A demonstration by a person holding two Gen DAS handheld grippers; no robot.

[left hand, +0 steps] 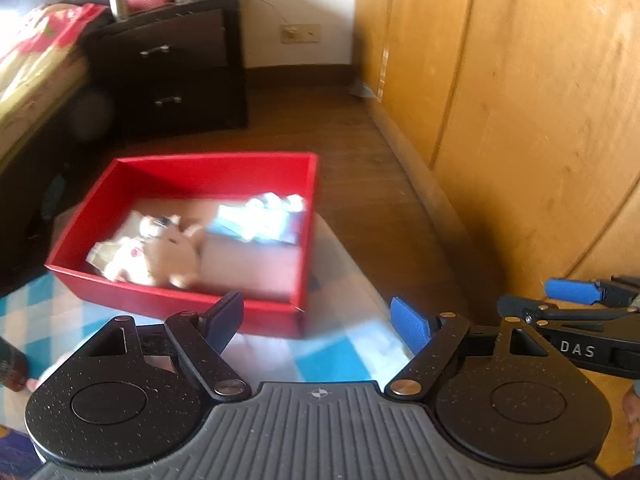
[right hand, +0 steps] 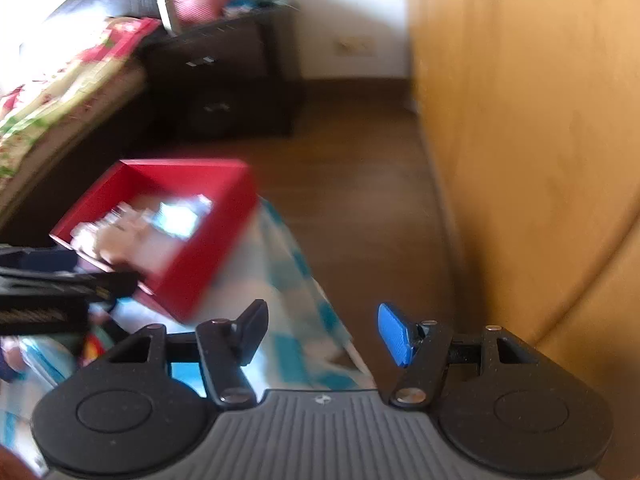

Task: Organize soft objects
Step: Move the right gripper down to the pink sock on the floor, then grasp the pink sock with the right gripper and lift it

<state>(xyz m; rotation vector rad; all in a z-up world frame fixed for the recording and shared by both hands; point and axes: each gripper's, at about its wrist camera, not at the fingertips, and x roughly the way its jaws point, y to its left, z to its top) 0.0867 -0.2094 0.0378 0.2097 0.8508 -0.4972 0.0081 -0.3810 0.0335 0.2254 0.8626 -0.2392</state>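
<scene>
- Our left gripper [left hand: 318, 320] has its fingers spread wide apart with nothing between them, hanging just above the blue-and-white checkered cloth [left hand: 332, 360].
- Our right gripper [right hand: 322, 334] is the same deal: fingers wide apart, holding nothing, over the edge of that cloth [right hand: 288, 272] where it meets the wood floor [right hand: 360, 200].
- In the left view we can also see the right gripper poking in from the right edge, its blue pad [left hand: 572, 290] showing.
- The red box [left hand: 192, 300] sits on the cloth just ahead of the left gripper, open at the top.
- Inside it, a beige stuffed animal [left hand: 160, 252] lies toward the left side, and a light blue and white soft bundle [left hand: 260, 220] is toward the back right corner. Both are blurry, so we can't say more about them.
- From the right view the box [right hand: 208, 264] is ahead and to the left, with the contents just a smear.
- Behind the box there's a dark nightstand [left hand: 180, 64] with clutter on top, a bed with a flowery cover [left hand: 36, 60] on the left, and a yellow wooden wardrobe [left hand: 520, 100] along the right.
</scene>
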